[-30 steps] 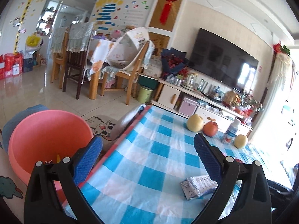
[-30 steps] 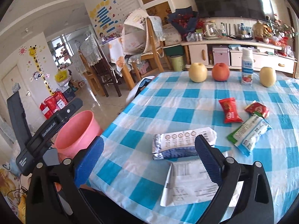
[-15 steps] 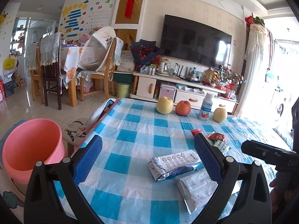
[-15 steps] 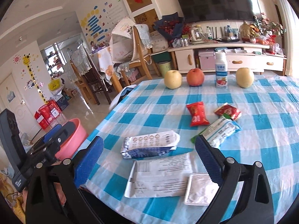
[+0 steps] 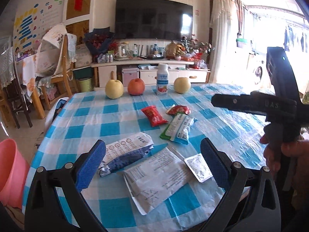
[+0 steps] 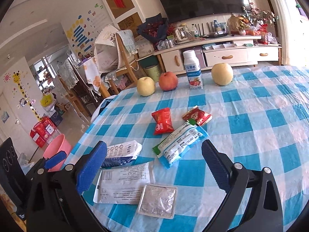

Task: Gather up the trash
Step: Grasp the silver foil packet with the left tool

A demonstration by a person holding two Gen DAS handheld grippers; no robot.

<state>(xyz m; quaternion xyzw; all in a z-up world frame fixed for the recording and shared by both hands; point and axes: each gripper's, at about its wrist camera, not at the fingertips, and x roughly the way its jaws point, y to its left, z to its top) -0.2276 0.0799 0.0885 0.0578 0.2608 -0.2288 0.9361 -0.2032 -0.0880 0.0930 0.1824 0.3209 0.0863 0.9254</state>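
Note:
Trash lies on the blue checked table [image 5: 108, 127]: a white-and-navy wrapper [image 5: 127, 153] [image 6: 121, 153], a white paper sachet [image 5: 156, 177] [image 6: 123, 183], a silver foil square [image 5: 199, 167] [image 6: 157, 201], a green-and-blue packet [image 5: 178, 128] [image 6: 179, 145] and two red snack packets [image 5: 153, 116] [image 5: 178, 109] [image 6: 162, 120] [image 6: 197, 115]. My left gripper [image 5: 153, 164] is open, low over the sachet. My right gripper [image 6: 154, 167] is open above the sachet and foil. A pink bin [image 5: 9, 172] [image 6: 56, 152] stands on the floor at the left.
Two yellow pears [image 5: 114, 89] [image 5: 182, 85], a red apple [image 5: 136, 87] and a small milk bottle [image 5: 162, 79] stand in a row at the table's far edge. Wooden chairs [image 5: 56, 73] and a TV cabinet [image 5: 146, 71] lie beyond. The right gripper's body [image 5: 255, 104] shows at right.
My left gripper has swung right from the pink bin to face the table's trash. My right gripper has moved forward and right over the table; both stay open.

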